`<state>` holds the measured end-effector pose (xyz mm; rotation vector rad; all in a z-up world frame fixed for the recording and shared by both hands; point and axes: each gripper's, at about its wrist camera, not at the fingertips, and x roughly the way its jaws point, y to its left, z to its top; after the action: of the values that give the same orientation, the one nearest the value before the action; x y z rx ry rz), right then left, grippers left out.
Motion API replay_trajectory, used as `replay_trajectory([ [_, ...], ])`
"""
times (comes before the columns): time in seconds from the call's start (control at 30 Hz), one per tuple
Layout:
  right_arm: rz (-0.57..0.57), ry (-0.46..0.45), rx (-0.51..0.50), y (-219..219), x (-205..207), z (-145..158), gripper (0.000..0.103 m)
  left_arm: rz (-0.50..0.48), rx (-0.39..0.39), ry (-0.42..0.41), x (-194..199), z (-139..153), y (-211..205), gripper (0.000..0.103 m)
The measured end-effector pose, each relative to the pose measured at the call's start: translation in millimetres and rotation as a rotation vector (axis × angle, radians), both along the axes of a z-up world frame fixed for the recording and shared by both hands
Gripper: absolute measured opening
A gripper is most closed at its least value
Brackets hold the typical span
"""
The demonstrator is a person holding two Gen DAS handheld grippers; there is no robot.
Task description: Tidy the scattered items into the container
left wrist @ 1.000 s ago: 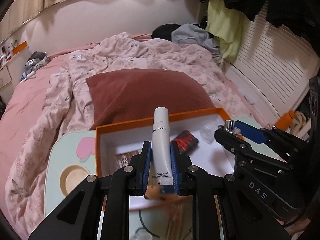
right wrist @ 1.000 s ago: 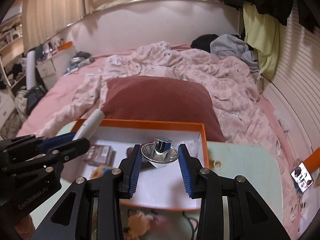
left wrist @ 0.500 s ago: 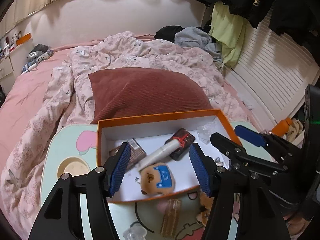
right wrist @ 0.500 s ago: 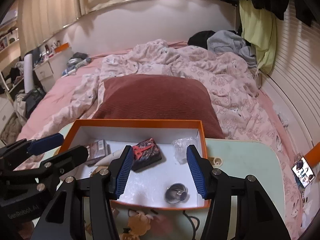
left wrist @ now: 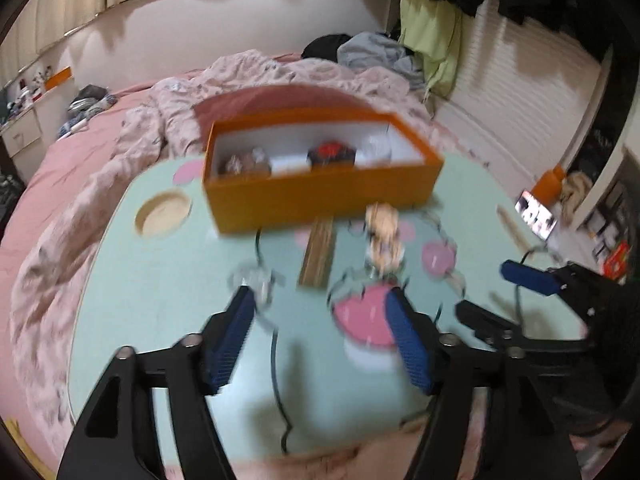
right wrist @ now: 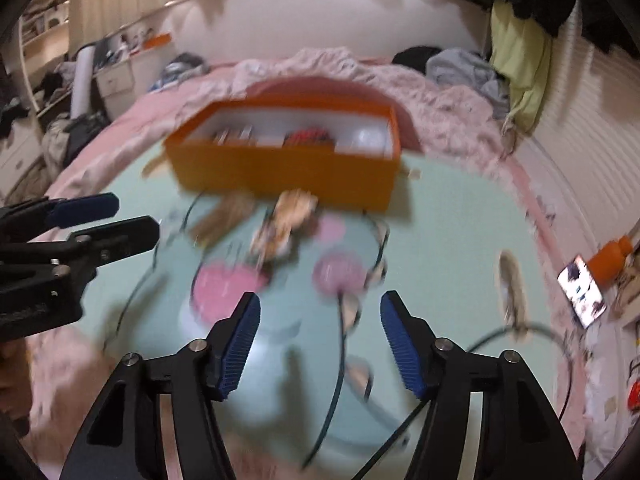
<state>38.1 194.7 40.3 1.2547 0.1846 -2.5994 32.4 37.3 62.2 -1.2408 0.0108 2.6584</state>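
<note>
1. Here, blurred views from two hand-held claws over a mint-green lap table [left wrist: 168, 292] set on a pink bed.
2. Left claw [left wrist: 320, 340] at lower centre of the left view: jaws opening, nothing between the blue pads.
3. Right claw [right wrist: 320, 344] at lower centre of the right view: likewise opening, empty; only a thin dark cable [right wrist: 340, 360] running across the table beneath the gap.
4. Orange box [left wrist: 320, 196] at upper centre of the left view, already partly filled, contents too smeared to name.
5. Still loose on the table, just in front of the box: a flat wooden strip [left wrist: 318, 254], a small tan plush toy [left wrist: 384, 236] to its right, and a clear crinkled bit [left wrist: 252, 280] near the left pad.
6. Plush likely light and soft, yielding under pressure; best pinched across the body's middle.
7. Strip likely stiff, thin and low-lying; best taken across its narrow width, pads sliding down each long edge.
8. Clear bit probably flimsy and slippery; shape too blurred to judge a grip.
</note>
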Motion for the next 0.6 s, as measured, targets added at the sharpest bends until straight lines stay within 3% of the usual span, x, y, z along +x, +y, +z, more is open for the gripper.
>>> replay_trajectory([
  [0.13, -0.029, -0.044, 0.010, 1, -1, -22, 0.064, 0.047, -0.046, -0.067, 7, -31, -5, 0.072],
  [0.23, -0.061, -0.064, 0.010, 1, -7, -30, 0.067, 0.083, 0.004, -0.127, 0, -44, -18, 0.072],
  [0.33, -0.057, -0.070, 0.016, -3, -7, -33, 0.082, 0.112, -0.007, -0.131, -3, -50, -23, 0.074],
  [0.37, -0.058, -0.073, 0.020, -4, -7, -35, 0.089, 0.117, -0.028, -0.123, -3, -52, -21, 0.077],
  [0.43, -0.065, -0.076, 0.021, -4, -7, -36, 0.095, 0.116, -0.076, -0.104, -4, -59, -17, 0.103],
  [0.6, -0.080, -0.082, 0.023, -3, -8, -36, 0.099, 0.106, -0.065, -0.091, -5, -61, -20, 0.103],
])
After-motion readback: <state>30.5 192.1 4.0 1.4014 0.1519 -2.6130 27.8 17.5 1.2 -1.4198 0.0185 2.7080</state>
